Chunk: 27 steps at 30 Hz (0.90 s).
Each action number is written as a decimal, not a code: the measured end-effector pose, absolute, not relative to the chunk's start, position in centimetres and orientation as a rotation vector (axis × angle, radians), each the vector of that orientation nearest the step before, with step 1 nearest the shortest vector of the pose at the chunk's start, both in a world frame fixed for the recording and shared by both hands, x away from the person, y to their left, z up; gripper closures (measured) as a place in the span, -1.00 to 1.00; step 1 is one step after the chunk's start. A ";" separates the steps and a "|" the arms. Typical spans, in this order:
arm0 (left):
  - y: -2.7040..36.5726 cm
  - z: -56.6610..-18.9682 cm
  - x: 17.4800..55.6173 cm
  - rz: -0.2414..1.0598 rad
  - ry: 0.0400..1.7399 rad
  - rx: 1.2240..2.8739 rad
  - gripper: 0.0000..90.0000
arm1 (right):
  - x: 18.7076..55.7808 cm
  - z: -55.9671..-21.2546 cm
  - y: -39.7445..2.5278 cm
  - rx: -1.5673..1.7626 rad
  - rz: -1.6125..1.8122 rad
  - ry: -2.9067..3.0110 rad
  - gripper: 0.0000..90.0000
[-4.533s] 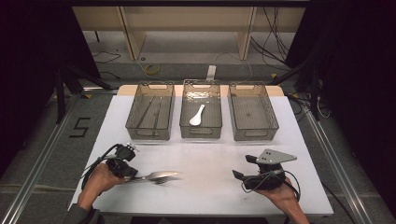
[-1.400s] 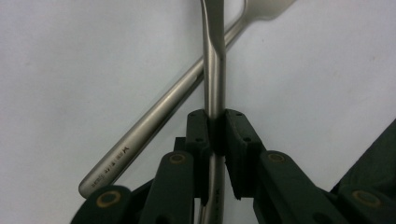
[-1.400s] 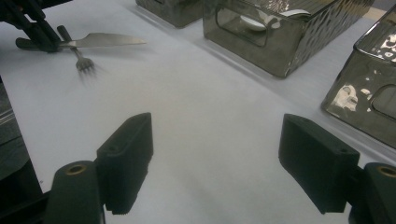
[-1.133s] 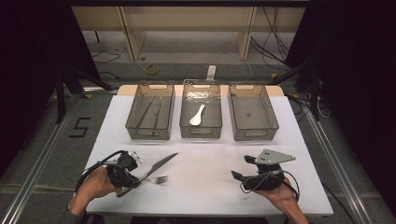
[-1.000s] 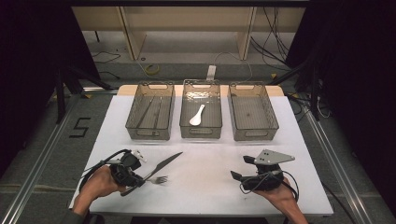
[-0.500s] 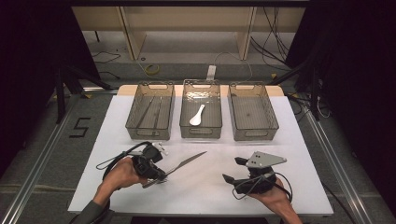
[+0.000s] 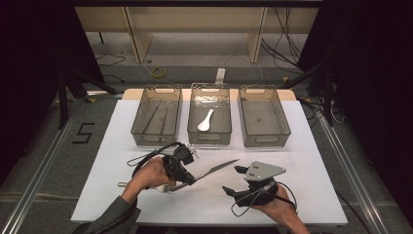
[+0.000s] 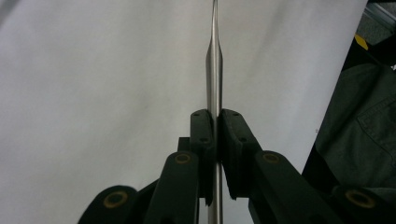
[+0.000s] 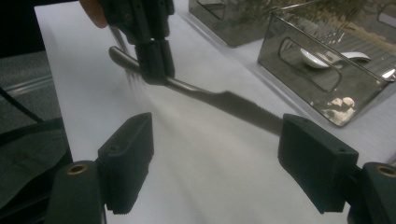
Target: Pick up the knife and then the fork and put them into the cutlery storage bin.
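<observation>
Basically, the left gripper point(image 7: 187, 179) was clamped on a knife point(image 7: 219, 167) by its handle, blade lifted off the white table point(image 7: 311, 161) and aimed at the right gripper point(image 7: 234, 181), whose jaws stood wide open (nothing between them). Judged a handover: the right should close squarely on the handle beside the left's pads before release. A fork point(image 9: 134, 80) lay under the left gripper.

the desk point(image 7: 302, 146) is being viewed from high above, facing forward and down. the knife point(image 8: 214, 60) is being viewed very closely from the left hand-held gripper point(image 8: 215, 126); it is also being seen nearby from the right gripper view.
</observation>
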<state>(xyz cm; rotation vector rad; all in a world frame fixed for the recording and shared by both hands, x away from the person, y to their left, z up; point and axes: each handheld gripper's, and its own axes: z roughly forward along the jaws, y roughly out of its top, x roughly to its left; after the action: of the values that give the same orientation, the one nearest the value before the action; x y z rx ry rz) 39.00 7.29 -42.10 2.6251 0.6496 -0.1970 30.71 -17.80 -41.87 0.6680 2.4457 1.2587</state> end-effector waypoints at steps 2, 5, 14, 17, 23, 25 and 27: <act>6.9 -42.0 39.0 -0.203 0.635 2.626 0.85 | 30.7 -41.8 -17.6 0.632 1.257 2.453 -0.38; 6.2 -41.6 39.1 -0.196 0.615 2.639 0.85 | 30.9 -41.8 -16.8 0.576 1.239 2.460 -0.38; 4.7 -41.4 38.6 -0.225 0.579 2.655 0.85 | 31.1 -42.2 -15.3 0.499 1.160 2.489 -0.34; 4.5 -41.5 38.4 -0.248 0.566 2.667 0.85 | 31.0 -42.4 -14.7 0.438 1.136 2.508 -0.29; 4.2 -41.4 38.1 -0.254 0.549 2.676 0.85 | 31.0 -43.1 -13.5 0.343 1.064 2.536 -0.27; 4.1 -41.3 37.9 -0.240 0.539 2.688 0.85 | 31.0 -43.3 -13.2 0.310 1.043 2.544 -0.24; 4.0 -41.3 37.8 -0.231 0.527 2.705 0.85 | 31.1 -43.5 -13.0 0.294 1.016 2.543 -0.22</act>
<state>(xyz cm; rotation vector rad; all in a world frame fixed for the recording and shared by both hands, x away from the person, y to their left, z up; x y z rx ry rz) 37.78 3.98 -41.26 2.7046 0.5270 -0.2307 31.06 -13.01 -43.48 0.2945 2.5429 1.0158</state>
